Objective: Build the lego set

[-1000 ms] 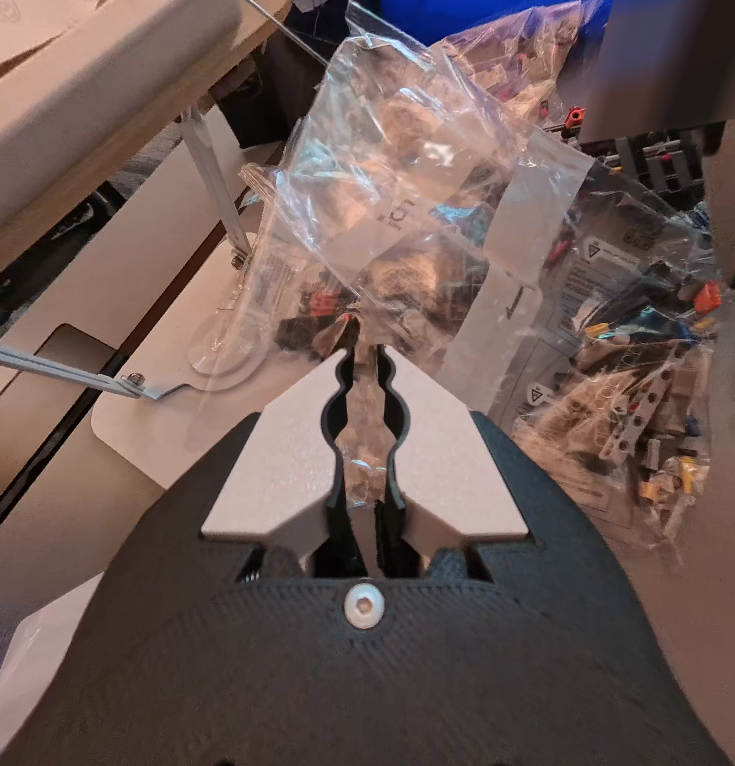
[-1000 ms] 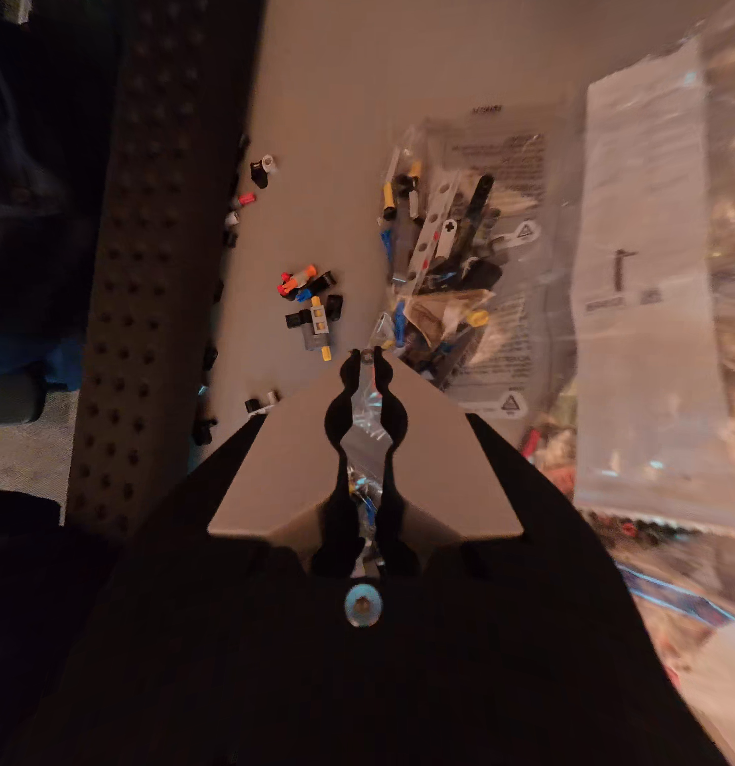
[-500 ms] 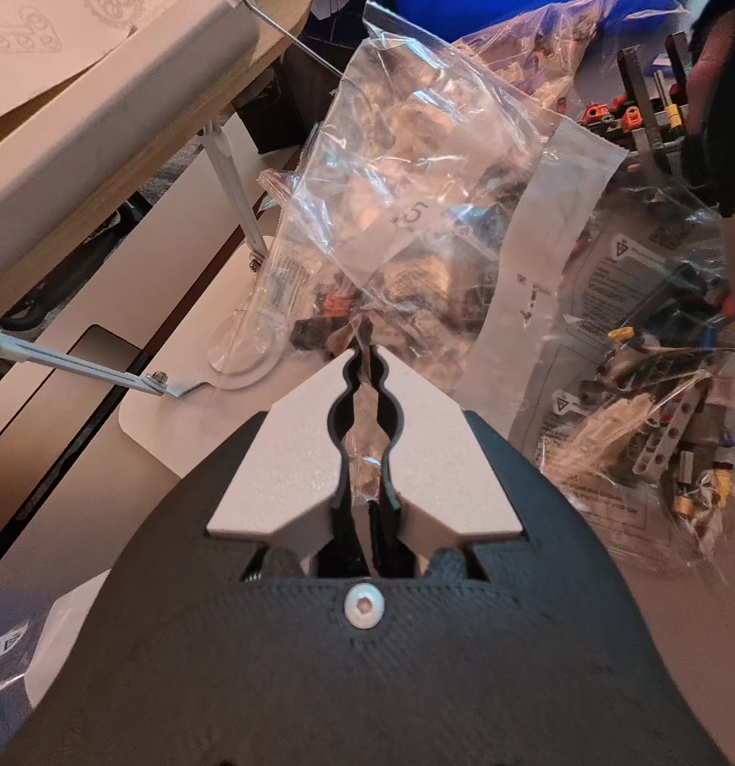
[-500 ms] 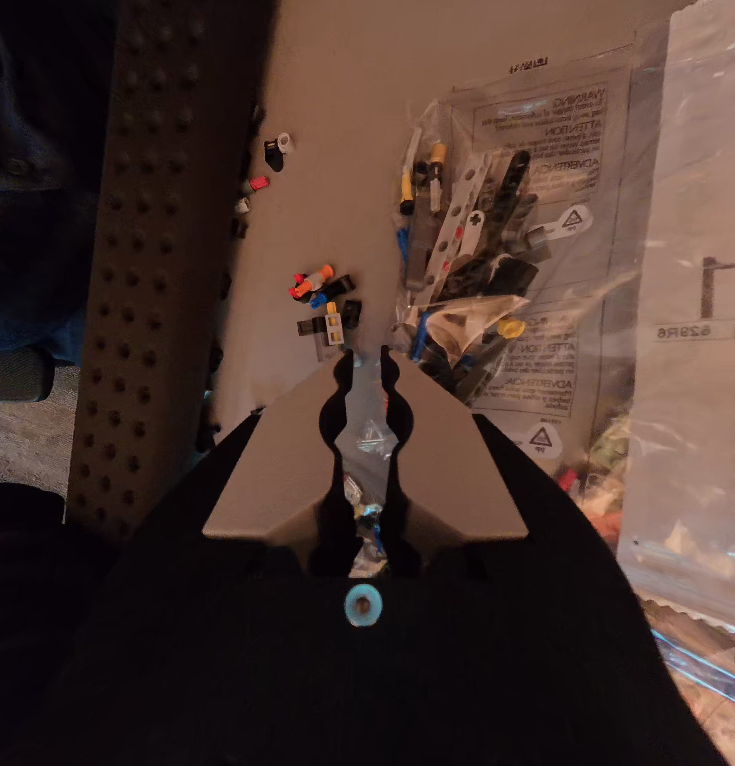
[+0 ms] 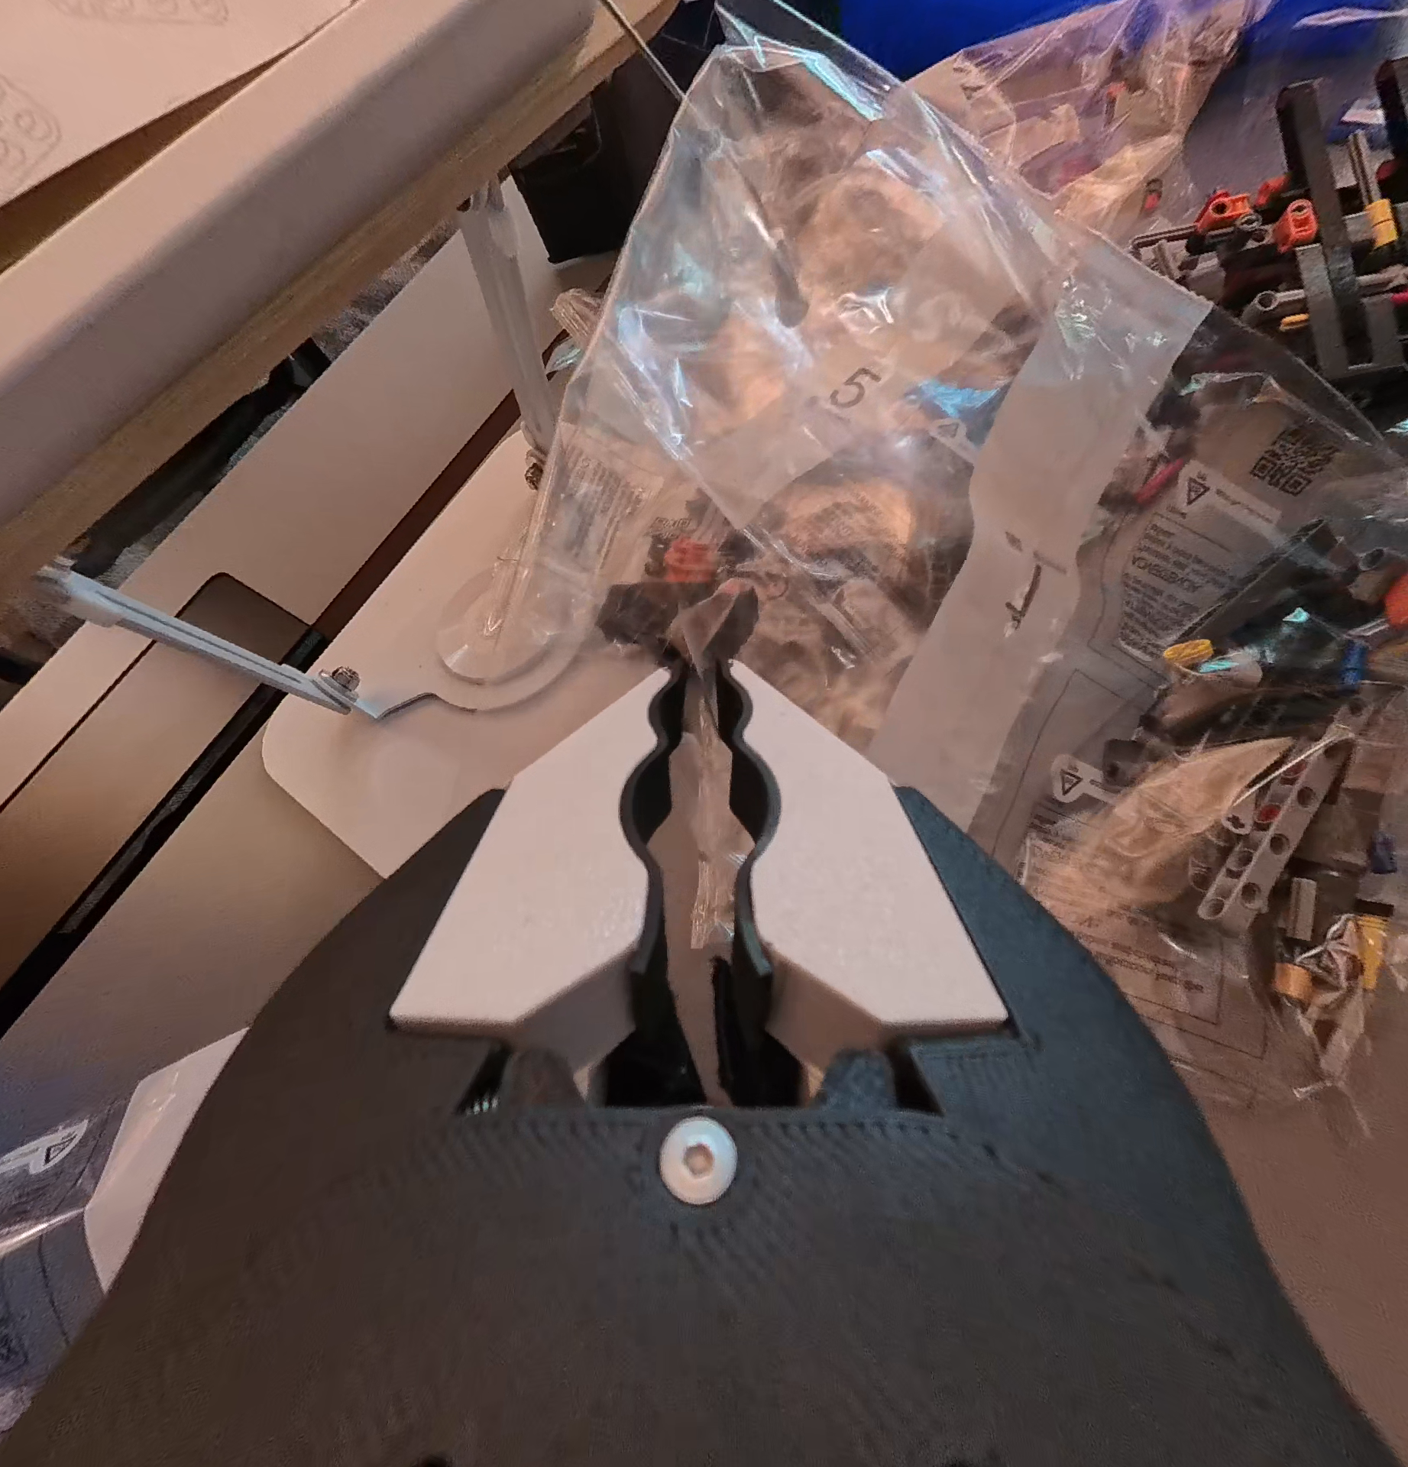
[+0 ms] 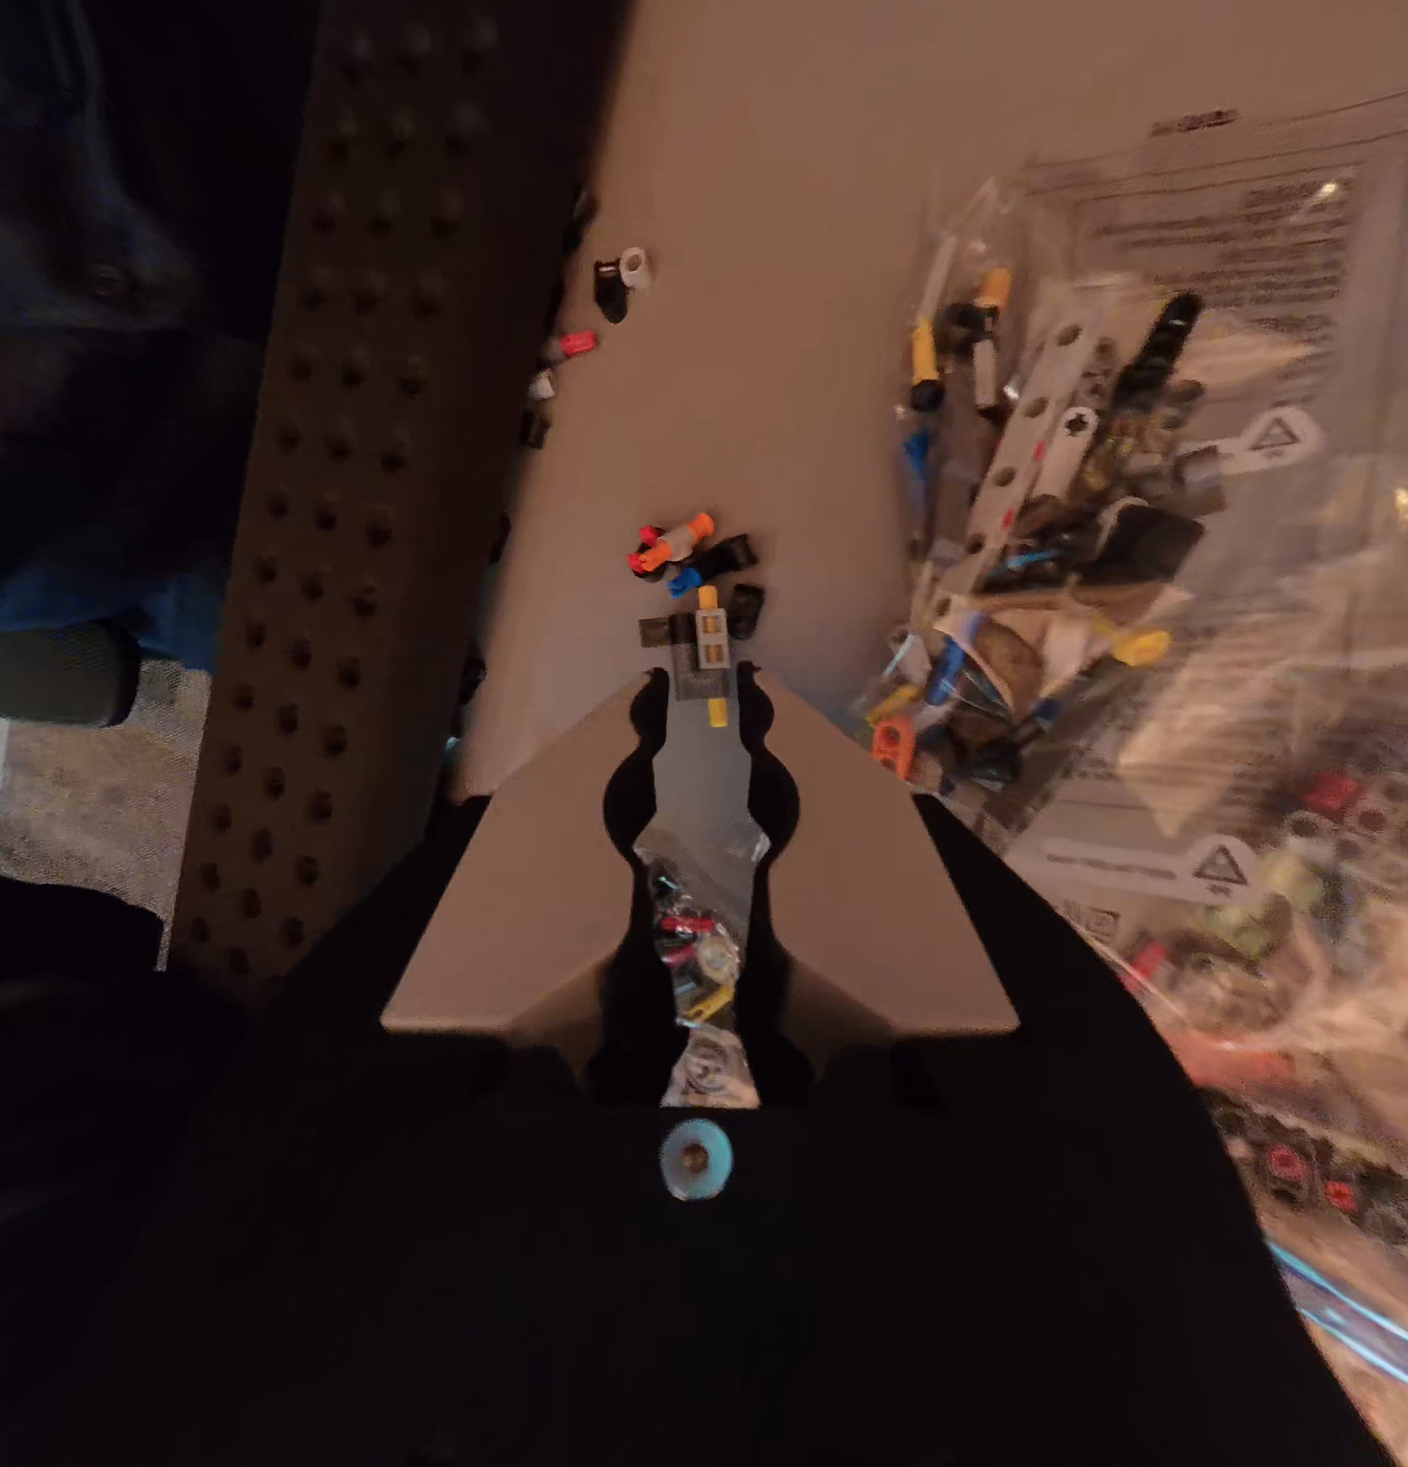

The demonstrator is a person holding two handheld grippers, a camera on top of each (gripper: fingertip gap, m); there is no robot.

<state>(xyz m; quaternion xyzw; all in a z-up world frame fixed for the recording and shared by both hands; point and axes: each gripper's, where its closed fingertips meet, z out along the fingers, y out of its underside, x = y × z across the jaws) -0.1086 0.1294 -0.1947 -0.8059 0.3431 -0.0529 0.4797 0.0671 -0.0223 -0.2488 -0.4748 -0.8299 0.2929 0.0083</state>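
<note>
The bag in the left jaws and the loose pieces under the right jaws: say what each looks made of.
The bag: thin clear plastic film, glossy; it creases and glints, and the parts inside show through. The left gripper pinches a twisted corner of it.

The loose pieces on the table: probably hard moulded plastic, smooth, in solid orange, red, blue, yellow, black and grey. Blur leaves the finish uncertain.

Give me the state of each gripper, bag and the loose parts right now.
Left gripper: shut on clear bag.
Clear bag: pinched, lifted, parts inside.
Right gripper: open, empty.
Printed bag: flat on table, parts inside.
Loose parts: scattered on table.
</note>
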